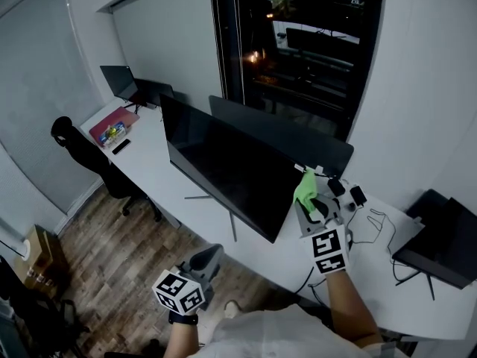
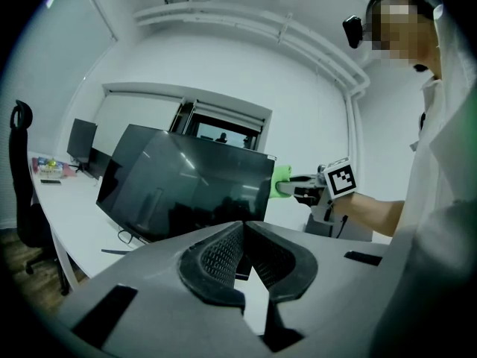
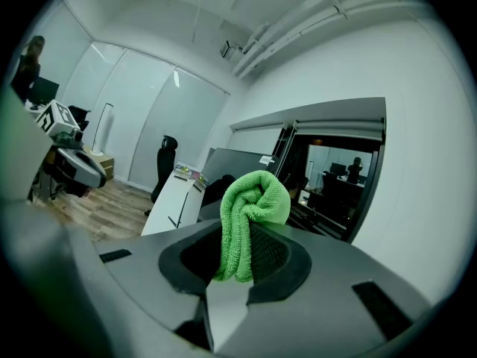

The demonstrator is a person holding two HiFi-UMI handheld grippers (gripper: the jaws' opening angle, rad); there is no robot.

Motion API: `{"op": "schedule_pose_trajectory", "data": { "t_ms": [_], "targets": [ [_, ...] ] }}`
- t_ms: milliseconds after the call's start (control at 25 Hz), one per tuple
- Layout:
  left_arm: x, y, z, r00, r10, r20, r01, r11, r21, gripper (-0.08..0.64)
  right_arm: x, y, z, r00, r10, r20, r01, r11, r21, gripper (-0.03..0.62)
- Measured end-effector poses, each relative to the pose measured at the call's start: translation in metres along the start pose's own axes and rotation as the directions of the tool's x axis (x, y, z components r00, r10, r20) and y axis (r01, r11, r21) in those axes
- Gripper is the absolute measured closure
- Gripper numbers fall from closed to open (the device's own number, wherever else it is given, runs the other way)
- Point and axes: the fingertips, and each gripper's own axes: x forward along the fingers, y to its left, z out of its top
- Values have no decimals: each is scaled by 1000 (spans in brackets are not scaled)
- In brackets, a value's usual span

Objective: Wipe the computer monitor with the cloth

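Right tool [image 3: 237,259] clenched on a fluffy green terry cloth [image 3: 252,207], bunched into a rounded fold.
Cloth sits at the glossy, dark, flat monitor's [image 1: 223,171] 2 o'clock corner over the white bench [image 1: 145,155]; left tool [image 2: 242,258] closed, empty.

**Where the three cameras look**

The head view looks steeply down on the table [image 1: 149,162] and the monitor [image 1: 223,174]. The left gripper view sits low and farther back, facing the screen's front and the right tongs [image 2: 289,186]. The right gripper view peers close past its cloth [image 3: 250,215] at the monitor's edge.
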Motion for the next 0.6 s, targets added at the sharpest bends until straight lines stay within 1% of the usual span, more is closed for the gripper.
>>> {"op": "schedule_pose_trajectory", "data": {
  "t_ms": [320, 600],
  "targets": [
    [7, 0, 0, 1000, -15, -5, 15, 1000, 1, 540, 3, 11, -16, 999, 27, -22, -27, 999, 29, 523],
    [15, -3, -1, 1000, -26, -10, 26, 1000, 2, 540, 7, 26, -36, 997, 57, -58, -56, 998, 22, 523]
  ]
}}
